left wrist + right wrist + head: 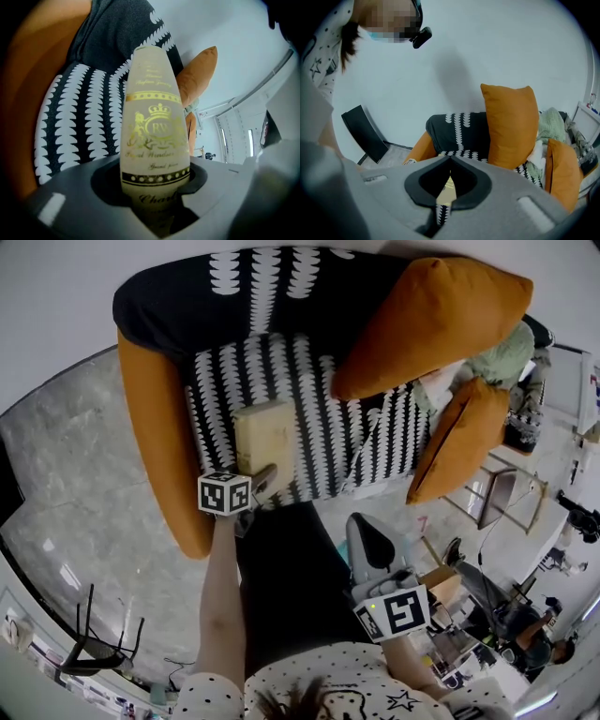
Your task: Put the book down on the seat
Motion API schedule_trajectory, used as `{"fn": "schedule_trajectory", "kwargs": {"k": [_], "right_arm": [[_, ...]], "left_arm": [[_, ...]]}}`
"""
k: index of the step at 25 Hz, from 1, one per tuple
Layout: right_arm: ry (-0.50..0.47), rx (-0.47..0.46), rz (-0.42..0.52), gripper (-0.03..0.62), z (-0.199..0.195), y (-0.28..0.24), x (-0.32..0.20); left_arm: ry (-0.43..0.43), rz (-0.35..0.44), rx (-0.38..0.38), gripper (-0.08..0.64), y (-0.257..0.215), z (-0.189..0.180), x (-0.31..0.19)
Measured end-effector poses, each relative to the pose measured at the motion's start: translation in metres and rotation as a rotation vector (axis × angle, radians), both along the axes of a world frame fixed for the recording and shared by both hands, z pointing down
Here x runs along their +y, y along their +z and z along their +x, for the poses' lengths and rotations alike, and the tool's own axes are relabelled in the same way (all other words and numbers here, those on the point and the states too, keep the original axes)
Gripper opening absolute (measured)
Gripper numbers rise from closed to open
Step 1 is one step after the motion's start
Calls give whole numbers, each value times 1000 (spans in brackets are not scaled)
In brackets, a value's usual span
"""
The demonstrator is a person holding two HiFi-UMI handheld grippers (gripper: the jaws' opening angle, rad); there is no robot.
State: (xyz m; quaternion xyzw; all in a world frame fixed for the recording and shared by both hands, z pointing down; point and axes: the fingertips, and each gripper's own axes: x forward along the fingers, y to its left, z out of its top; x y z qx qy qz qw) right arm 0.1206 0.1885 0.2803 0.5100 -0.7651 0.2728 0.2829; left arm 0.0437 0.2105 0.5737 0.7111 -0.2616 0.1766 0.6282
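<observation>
A cream book (265,432) with gold print (154,136) is held low over the black-and-white patterned seat (323,432) of an armchair; I cannot tell if it touches the seat. My left gripper (263,480) is shut on the book's near edge, and in the left gripper view (154,180) the cover rises straight out from between the jaws. My right gripper (371,542) hangs back from the chair, over the person's dark lap, shut with nothing in it (450,161). A sliver of the book (447,190) shows through the slit between its jaws.
The chair has a thick orange armrest (159,437) on the left and a dark backrest (234,287). Two orange cushions (427,320) (459,437) lean at its right side. Furniture and clutter (511,512) crowd the right; a black chair (94,638) stands on the marble floor.
</observation>
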Motion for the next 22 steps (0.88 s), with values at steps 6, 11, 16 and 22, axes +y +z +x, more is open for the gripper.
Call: {"fn": "schedule_trajectory", "kwargs": {"k": [6,11,16,22], "right_arm": [[15,-5,-10,-6,22,9,-1],[17,-12,-13,-6,32,0,-6],[26,-3,-16,-6,30,3,-3],[23,0,-29,-6,24,19,-3]], "left_arm": [[2,-25,16,230,17,26,-3],[8,-47,37,230,14,41,-11],[-10,-74,28,230,27,33,-10],[12,-146,47,230,54,33,-1]]}}
